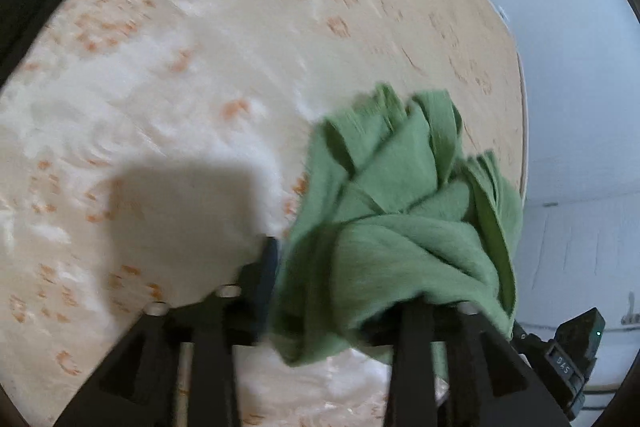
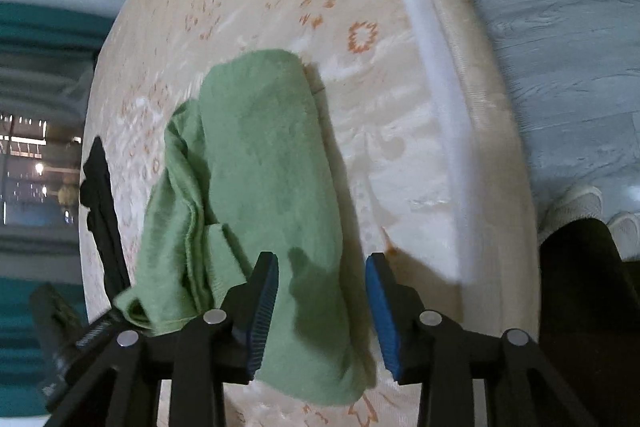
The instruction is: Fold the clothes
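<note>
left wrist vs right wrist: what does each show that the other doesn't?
Left wrist only: the green garment draped over one finger of the left hand-held gripper, and a white wall.
Right wrist only: the right hand-held gripper with open jaws straddling the garment, a black garment, grey floor, and white shoes.
Both: the green garment bunched on the patterned mattress.

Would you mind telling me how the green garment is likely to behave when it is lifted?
The green garment looks floppy: it lies bunched in soft folds, so it would probably sag and unfold. Likely light, since the cloth looks thin.
</note>
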Tool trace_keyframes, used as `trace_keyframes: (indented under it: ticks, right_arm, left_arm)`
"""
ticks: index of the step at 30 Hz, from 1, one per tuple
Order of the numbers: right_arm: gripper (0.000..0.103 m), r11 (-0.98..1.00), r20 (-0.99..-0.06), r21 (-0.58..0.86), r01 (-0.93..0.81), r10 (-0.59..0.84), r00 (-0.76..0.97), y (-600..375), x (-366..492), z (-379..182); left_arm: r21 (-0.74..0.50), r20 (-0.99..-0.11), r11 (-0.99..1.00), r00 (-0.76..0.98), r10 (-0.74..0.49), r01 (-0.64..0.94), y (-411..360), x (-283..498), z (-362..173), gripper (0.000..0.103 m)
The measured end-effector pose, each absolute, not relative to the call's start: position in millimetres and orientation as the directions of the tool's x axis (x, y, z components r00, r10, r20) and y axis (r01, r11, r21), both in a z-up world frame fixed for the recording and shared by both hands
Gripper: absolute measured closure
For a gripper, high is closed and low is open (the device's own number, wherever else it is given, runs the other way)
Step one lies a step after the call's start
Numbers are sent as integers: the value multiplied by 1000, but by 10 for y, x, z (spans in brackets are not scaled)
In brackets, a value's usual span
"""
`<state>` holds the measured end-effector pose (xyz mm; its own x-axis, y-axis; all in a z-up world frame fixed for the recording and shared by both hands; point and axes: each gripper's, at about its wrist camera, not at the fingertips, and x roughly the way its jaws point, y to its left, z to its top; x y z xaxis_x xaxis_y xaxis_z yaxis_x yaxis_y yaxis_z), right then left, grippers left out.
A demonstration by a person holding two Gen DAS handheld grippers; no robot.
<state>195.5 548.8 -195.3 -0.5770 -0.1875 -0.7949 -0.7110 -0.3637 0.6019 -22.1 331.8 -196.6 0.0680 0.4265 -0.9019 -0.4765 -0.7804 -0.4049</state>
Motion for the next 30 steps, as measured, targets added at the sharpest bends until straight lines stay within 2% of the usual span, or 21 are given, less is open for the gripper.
trace_keyframes:
  ticks: [1,4,5,7,10,11,12,15,18,21,25,27,30]
  right_arm:
    - [64,-366,-794,603,-709,-194,-575,5483,1894,-1969]
    - [64,-366,-784,617,-696,-209,-585,5564,1816,-2012]
    - [64,-368,-780,622,-691,-212,-589,5595,1799,-2017]
    - [62,-380,-776,625,-682,-212,-594,5664,1807,-1972]
    - [60,-399,-771,629,-667,-211,-601,5767,1819,-1904]
    - [60,-404,-769,631,-662,-212,-603,5800,1819,-1887]
    - [60,-401,-765,637,-658,-221,-605,5818,1786,-1905]
    - [60,-407,-761,644,-648,-245,-601,5825,1678,-1951]
    - [61,-437,-771,630,-642,-253,-584,5750,1556,-1966]
    - [93,-466,-803,584,-665,-215,-555,5734,1535,-1961]
    - [95,-369,-786,611,-700,-183,-590,5928,1755,-2000]
    - [95,-316,-773,631,-708,-181,-608,5994,1856,-2054]
    - [95,-262,-758,651,-712,-191,-623,6046,1969,-2147]
  left_arm:
    - [-397,-904,-781,61,422,-482,3302,-243,-1940,45]
    - [-358,-911,-758,28,411,-545,3243,-176,-1829,42]
    - [-311,-917,-738,-16,399,-599,3248,-135,-1749,39]
    - [-189,-917,-683,-122,380,-706,3269,-48,-1567,34]
    - [102,-860,-559,-356,366,-823,3364,174,-1331,22]
    - [168,-839,-524,-400,368,-835,3369,241,-1293,21]
    - [180,-840,-506,-400,366,-843,3387,257,-1293,21]
    - [180,-858,-465,-369,356,-867,3456,264,-1316,21]
    - [76,-894,-494,-279,351,-866,3616,166,-1374,21]
    - [-2,-906,-523,-220,361,-852,3715,77,-1426,21]
    - [-88,-920,-526,-133,369,-846,3840,34,-1512,21]
    - [-124,-952,-561,-61,298,-818,3908,8,-1627,21]
    - [-259,-965,-652,168,199,-713,3934,-168,-1957,21]
